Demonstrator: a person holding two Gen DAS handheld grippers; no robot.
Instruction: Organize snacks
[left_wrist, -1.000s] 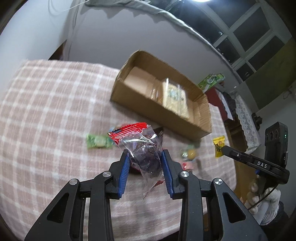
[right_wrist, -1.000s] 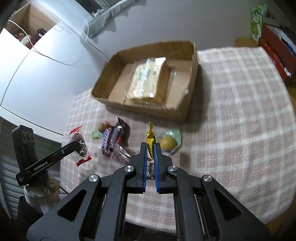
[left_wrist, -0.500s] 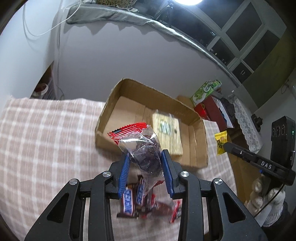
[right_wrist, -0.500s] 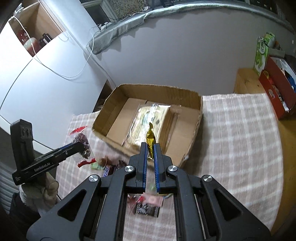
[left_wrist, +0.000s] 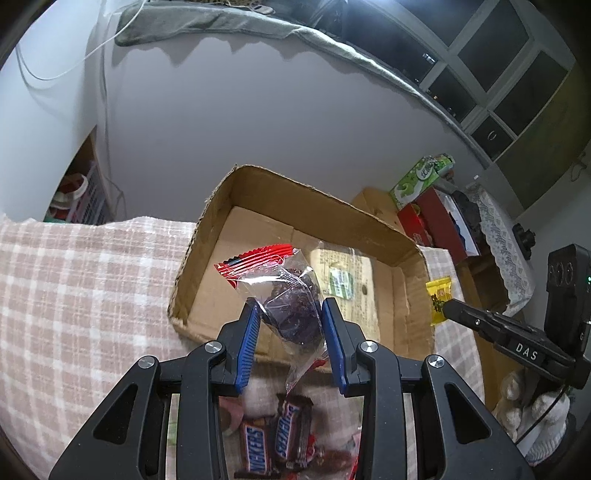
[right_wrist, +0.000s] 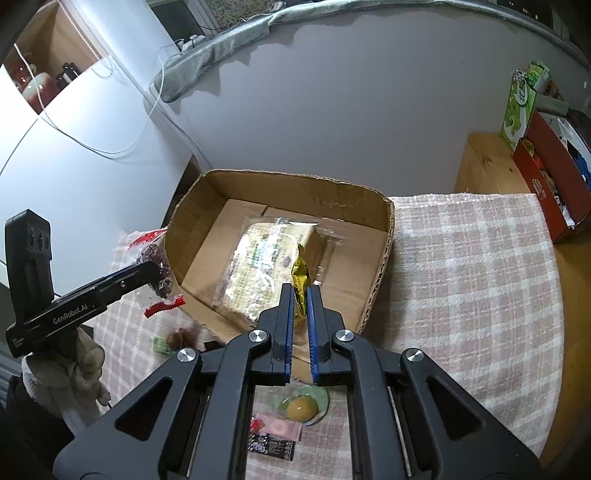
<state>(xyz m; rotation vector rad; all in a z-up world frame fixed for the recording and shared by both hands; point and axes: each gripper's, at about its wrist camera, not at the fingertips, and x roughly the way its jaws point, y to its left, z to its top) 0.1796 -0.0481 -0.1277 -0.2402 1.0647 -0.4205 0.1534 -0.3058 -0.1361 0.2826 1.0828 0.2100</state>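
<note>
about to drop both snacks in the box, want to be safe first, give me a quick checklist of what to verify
1. Left gripper holds the clear red-topped packet: ok, pinched between both pads.
2. Right gripper holds the yellow packet: ok.
3. Cardboard box has room: ok, only one large clear bag lies inside, with bare floor on its left.
4. Each packet is over the opening: cannot tell; the views suggest both are near the box's front edge.
5. The two grippers are apart: ok, at opposite sides of the box.
6. Snacks left on the cloth: not ok, Snickers bars and others remain.
</note>
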